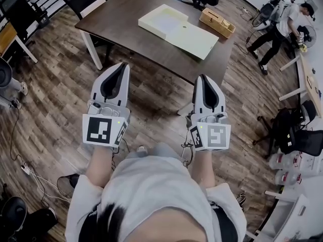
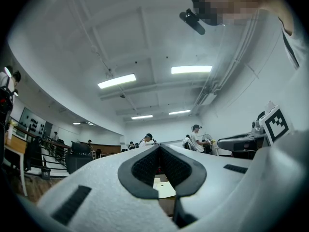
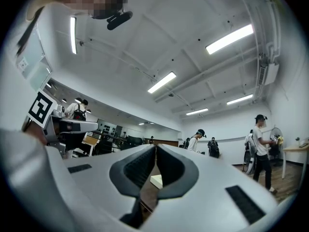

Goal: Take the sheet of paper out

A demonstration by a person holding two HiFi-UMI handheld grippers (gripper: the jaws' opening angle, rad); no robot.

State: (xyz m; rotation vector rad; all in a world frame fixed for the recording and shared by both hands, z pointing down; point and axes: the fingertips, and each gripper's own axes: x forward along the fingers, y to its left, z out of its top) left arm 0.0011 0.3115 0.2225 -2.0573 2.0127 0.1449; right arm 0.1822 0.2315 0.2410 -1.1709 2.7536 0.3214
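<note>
Both left hand-held gripper [image 1: 121,65] and right hand-held gripper [image 1: 202,77] were clenched empty, well short of the table [image 1: 126,20] ahead, where the open file box [image 1: 162,20], presumably holding the sheet of paper, lay nearer the right.

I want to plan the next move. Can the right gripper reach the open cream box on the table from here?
Probably not yet. The right gripper seems to hang short of the table, and the open cream box lies further in on it. Nothing stands between them, but its jaws are shut.
</note>
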